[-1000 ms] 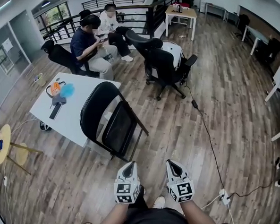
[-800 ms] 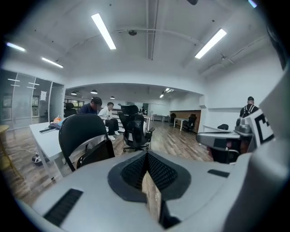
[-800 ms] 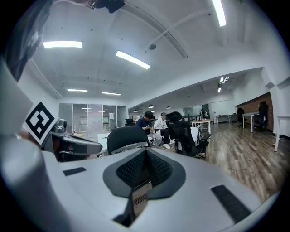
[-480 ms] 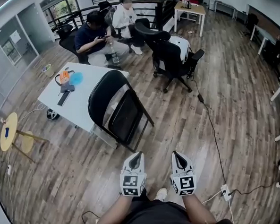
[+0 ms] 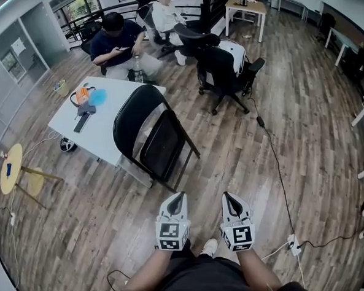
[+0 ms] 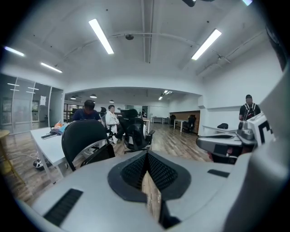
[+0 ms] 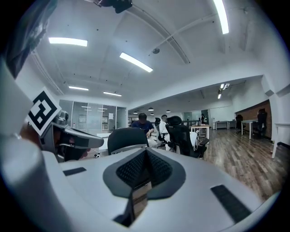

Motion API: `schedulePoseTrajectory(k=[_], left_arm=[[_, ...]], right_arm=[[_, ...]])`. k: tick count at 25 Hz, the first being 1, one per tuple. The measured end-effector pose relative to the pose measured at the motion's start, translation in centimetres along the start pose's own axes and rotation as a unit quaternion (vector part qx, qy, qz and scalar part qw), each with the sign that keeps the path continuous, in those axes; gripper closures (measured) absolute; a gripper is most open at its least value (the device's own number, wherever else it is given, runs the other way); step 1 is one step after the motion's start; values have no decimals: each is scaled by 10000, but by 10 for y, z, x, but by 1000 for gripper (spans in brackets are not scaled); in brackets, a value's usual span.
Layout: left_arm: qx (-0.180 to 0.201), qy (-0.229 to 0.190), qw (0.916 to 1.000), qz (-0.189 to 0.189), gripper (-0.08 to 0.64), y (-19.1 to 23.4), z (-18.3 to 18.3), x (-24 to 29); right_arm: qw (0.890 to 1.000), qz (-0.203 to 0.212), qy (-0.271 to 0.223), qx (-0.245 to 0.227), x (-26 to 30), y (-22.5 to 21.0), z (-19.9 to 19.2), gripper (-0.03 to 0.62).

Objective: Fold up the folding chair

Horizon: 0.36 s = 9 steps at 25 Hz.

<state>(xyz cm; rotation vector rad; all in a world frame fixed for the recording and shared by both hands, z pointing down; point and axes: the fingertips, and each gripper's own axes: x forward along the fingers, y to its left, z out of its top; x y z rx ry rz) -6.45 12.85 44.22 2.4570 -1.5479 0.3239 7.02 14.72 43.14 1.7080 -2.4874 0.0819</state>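
The black folding chair [image 5: 135, 117] stands on the wood floor beside a white table, its seat [image 5: 162, 146] tipped steeply up. Both grippers hang low in front of the person, short of the chair and touching nothing. My left gripper [image 5: 179, 197] is shut and empty, pointing at the chair's near legs. My right gripper [image 5: 227, 197] is shut and empty too, a hand's width to the right. The left gripper view has the closed jaws [image 6: 147, 156] below the chair [image 6: 84, 138]. In the right gripper view the shut jaws [image 7: 145, 154] sit under the chair's backrest [image 7: 127, 138].
The white table [image 5: 98, 137] behind the chair carries an orange and blue item and a dark device. Black office chairs [image 5: 223, 65] and two seated people are farther back. A small round yellow table [image 5: 10, 169] stands left. A cable runs to a power strip [image 5: 292, 246] at right.
Both grippers have moved forward a little toward the chair, which now looks slightly nearer. Both stay shut.
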Motion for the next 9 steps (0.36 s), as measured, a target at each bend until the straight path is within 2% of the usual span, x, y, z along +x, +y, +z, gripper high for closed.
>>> schedulePoseTrajectory(k=[3, 9], left_arm=[[17, 28, 10000, 3, 555, -1, -3, -2], [73, 23, 10000, -14, 554, -3, -6, 2]], right_arm=[[9996, 3, -36, -277, -1, 5, 2, 580], [9994, -92, -94, -312, 2, -1, 4, 580]])
